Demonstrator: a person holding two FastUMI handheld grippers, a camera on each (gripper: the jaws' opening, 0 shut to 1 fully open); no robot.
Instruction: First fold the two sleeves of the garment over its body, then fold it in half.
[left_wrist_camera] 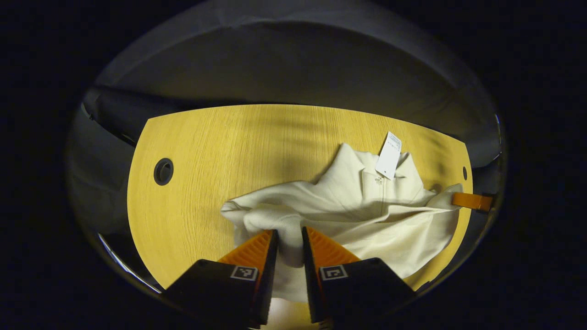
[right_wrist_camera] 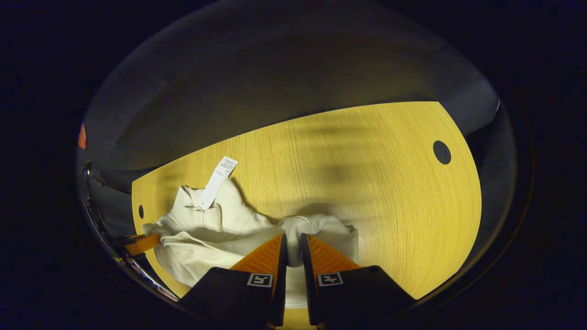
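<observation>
A cream garment is lying bunched on the wooden table, its collar pointing toward the far edge and a white tag sticking up from the zip at the neck. In the left gripper view, the left gripper is pinching a thick fold of the fabric, both fingers pressing in on the cloth that is bulging up between them. In the right gripper view, the right gripper is likewise clamping a gathered fold of the garment, its fingers standing narrow with cloth squeezed between (the tag is lying off to the left there, against the table). A dark round hole is sitting in the tabletop, well apart from the cloth.
</observation>
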